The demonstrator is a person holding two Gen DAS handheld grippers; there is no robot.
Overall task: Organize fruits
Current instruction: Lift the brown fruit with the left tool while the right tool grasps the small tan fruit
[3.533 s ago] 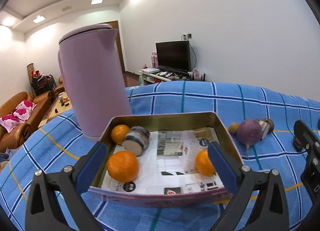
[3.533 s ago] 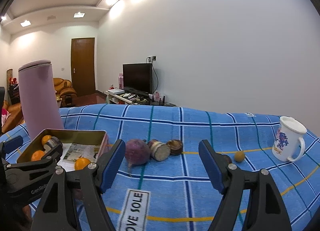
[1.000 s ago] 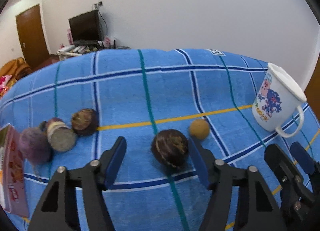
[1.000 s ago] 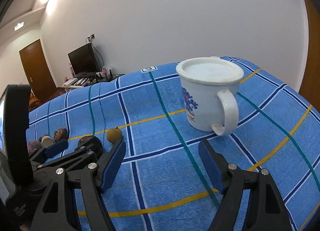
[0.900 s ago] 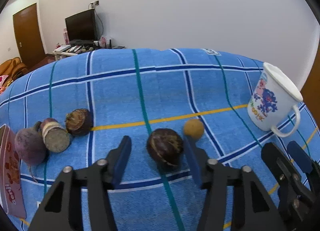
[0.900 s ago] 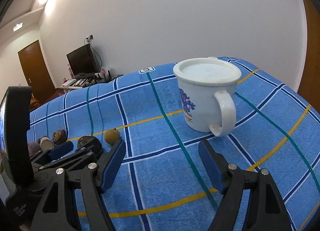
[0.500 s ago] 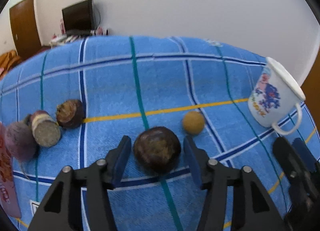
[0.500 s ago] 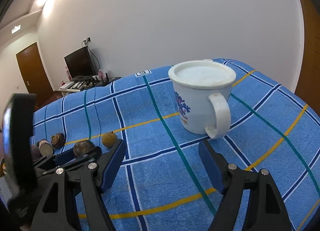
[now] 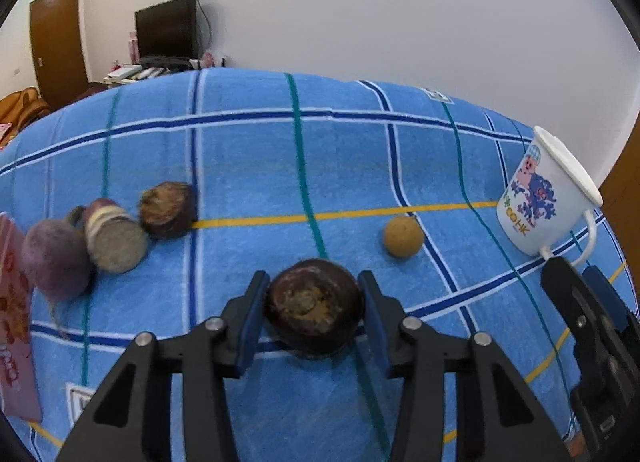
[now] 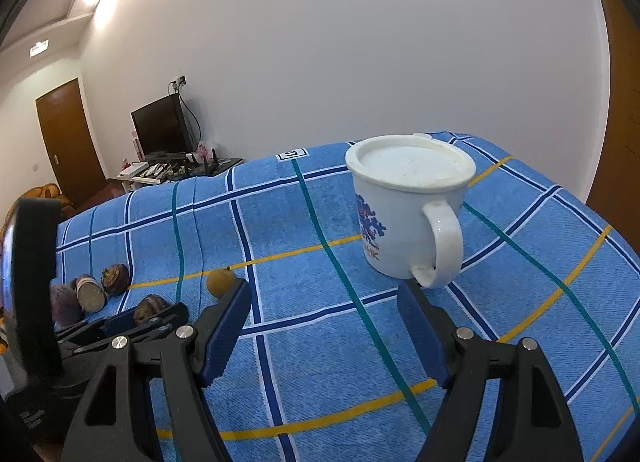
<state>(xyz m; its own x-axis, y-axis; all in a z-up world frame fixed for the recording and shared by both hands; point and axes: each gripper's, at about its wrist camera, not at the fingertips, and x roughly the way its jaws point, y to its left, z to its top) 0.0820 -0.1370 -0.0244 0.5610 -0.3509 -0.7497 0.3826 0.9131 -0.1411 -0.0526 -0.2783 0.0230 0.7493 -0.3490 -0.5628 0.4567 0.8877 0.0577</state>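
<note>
A dark brown round fruit (image 9: 314, 310) rests on the blue checked cloth (image 9: 248, 166), between the blue pads of my left gripper (image 9: 314, 290). The jaws are closing and both pads touch its sides. The right wrist view shows the same fruit (image 10: 150, 308) low at the left, inside the left gripper (image 10: 160, 314). A small tan fruit (image 9: 403, 237) lies just right of it and beyond. My right gripper (image 10: 324, 302) stands open over bare cloth with nothing between its fingers, short of a white lidded mug (image 10: 400, 206).
At the left lie a purple root (image 9: 54, 262), a cut purple piece (image 9: 116, 238) and another dark fruit (image 9: 168, 209). The pink edge of a tin (image 9: 12, 322) shows at the far left. The mug (image 9: 540, 202) stands near the cloth's right edge.
The left gripper's jaws have narrowed around the dark round fruit until the pads touch it, and the gripper has come closer to it. The right gripper has stayed open and in place.
</note>
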